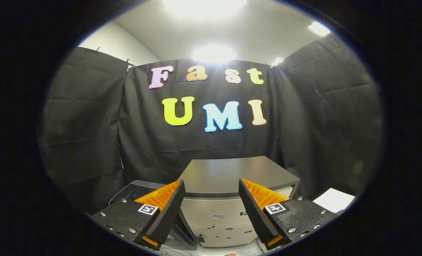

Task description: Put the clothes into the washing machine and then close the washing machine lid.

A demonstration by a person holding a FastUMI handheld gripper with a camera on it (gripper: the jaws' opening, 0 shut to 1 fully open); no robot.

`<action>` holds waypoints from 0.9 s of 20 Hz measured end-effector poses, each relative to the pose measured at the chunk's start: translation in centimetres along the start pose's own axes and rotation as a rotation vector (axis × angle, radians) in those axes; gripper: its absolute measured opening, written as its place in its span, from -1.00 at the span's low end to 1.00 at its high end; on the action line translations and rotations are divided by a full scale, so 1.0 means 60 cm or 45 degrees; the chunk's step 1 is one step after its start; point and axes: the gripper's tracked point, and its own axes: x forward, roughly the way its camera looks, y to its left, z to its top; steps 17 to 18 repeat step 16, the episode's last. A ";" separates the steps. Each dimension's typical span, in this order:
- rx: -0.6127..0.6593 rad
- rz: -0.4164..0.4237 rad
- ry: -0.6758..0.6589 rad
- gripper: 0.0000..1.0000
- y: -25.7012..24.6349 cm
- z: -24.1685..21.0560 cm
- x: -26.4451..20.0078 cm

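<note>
While the gripper (211, 199) hangs with its fingers wide apart and empty, the washing machine (228, 199) stands just beyond them, its dark lid (232, 174) looking already down. No clothes can be made out, so the likely risk is reaching in blind and striking the lid, or closing on nothing.

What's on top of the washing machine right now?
The washing machine's dark lid is down with nothing on it; the inside is hidden. The gripper is open, holding nothing.
</note>
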 end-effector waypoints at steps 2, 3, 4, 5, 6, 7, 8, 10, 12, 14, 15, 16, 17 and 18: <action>0.007 -0.004 0.000 0.87 -0.012 -0.001 -0.006; 0.011 -0.006 -0.003 0.87 -0.018 0.000 -0.009; 0.014 -0.006 -0.008 0.87 -0.022 0.003 -0.012; 0.015 -0.004 -0.010 0.87 -0.026 0.003 -0.013; 0.015 -0.002 -0.014 0.87 -0.027 0.004 -0.014; 0.013 0.001 -0.015 0.87 -0.029 0.002 -0.015; 0.011 0.005 -0.014 0.87 -0.030 0.002 -0.015; 0.012 0.010 -0.011 0.87 -0.031 0.000 -0.016; 0.015 0.016 -0.010 0.87 -0.033 -0.001 -0.019; 0.015 0.020 -0.007 0.87 -0.032 -0.004 -0.017; 0.019 0.022 -0.004 0.87 -0.033 -0.006 -0.017; 0.022 0.022 -0.002 0.87 -0.033 -0.006 -0.016; 0.022 0.022 -0.002 0.87 -0.033 -0.006 -0.016; 0.022 0.022 -0.002 0.87 -0.033 -0.006 -0.016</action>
